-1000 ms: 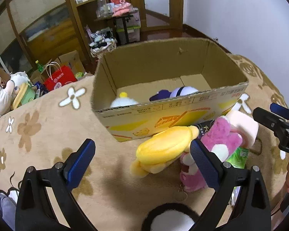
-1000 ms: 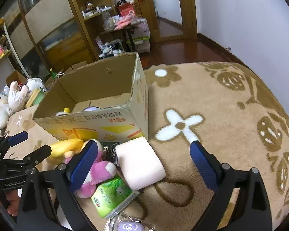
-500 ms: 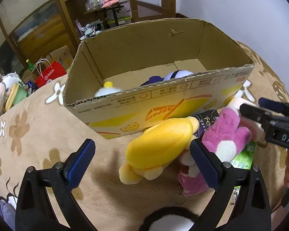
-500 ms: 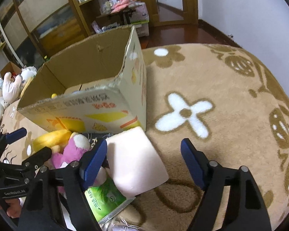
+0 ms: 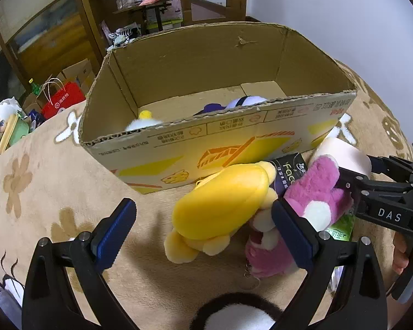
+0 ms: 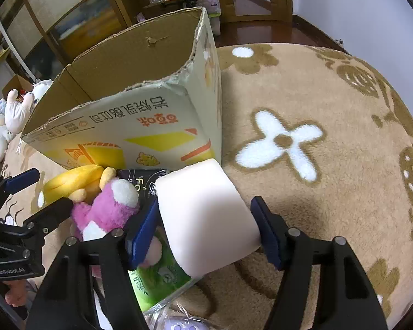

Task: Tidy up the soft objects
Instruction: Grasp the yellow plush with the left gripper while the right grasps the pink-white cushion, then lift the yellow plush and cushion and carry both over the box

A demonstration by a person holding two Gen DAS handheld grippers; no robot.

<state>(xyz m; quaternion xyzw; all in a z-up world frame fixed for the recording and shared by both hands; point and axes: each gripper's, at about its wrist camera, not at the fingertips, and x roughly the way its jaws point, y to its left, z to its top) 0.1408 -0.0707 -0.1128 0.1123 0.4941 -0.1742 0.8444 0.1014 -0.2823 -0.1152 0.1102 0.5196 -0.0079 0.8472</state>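
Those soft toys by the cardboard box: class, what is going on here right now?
A person holds two grippers over toys lying on the rug in front of the cardboard box. The right gripper is closing its fingers around the white foam block. The left gripper hangs open over the yellow plush, with the pink plush beside it. Some toys already lie inside the box.

Soft daylight is filling both views evenly; fisheye curvature is bending the edges, corners are vignetting black
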